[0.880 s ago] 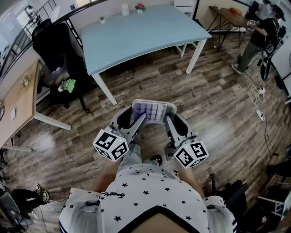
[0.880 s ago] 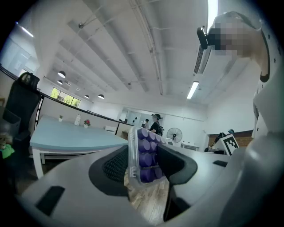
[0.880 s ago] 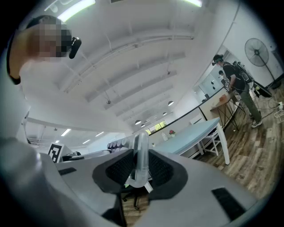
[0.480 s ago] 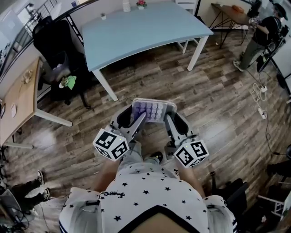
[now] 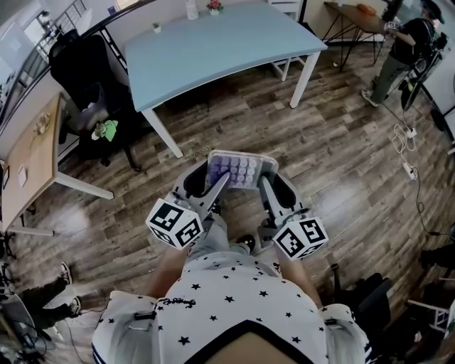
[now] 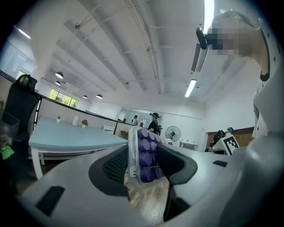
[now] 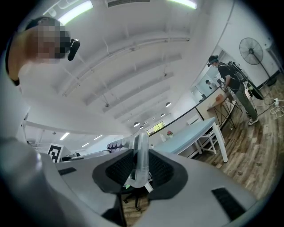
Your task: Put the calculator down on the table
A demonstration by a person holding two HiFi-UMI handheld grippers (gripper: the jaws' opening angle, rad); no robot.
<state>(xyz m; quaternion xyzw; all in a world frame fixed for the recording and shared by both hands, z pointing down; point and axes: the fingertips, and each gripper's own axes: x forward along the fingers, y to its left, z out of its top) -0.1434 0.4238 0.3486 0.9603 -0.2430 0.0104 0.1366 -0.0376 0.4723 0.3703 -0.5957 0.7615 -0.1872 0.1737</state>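
Overhead, the head view shows the calculator (image 5: 240, 170) lying flat, its purple keys facing up, held in the air over the wood floor (image 5: 341, 163) and well short of the blue counter (image 5: 234, 50). The left hand-held gripper (image 5: 213, 178) has it by the left edge and the right hand-held gripper (image 5: 264, 179) by the right edge.

Only the gripper views show the grips closely. The left gripper view has the calculator (image 6: 144, 155) edge-on between the left hand-held gripper's (image 6: 142, 162) wide-set jaws: its clear back lies against one ribbed pad and its keys face the other, so this hand-held gripper is clamped on it. The right gripper view shows just a thin clear edge (image 7: 141, 162), pinched between the right hand-held gripper's (image 7: 140, 166) narrower jaws, with the keys peeping out behind.

The gripper views also give the ceiling lights and a standing fan (image 6: 173, 133), which the head view lacks. The head view alone shows the black chair (image 5: 85, 64) with a grey bin (image 5: 90, 114) on it; its contents are unclear, and a green thing (image 5: 106, 130) lies just beside it.

On the counter's far edge stand a small pot of pink flowers (image 5: 214, 6), a white bottle (image 5: 190, 8) and a tiny potted plant (image 5: 156, 27).
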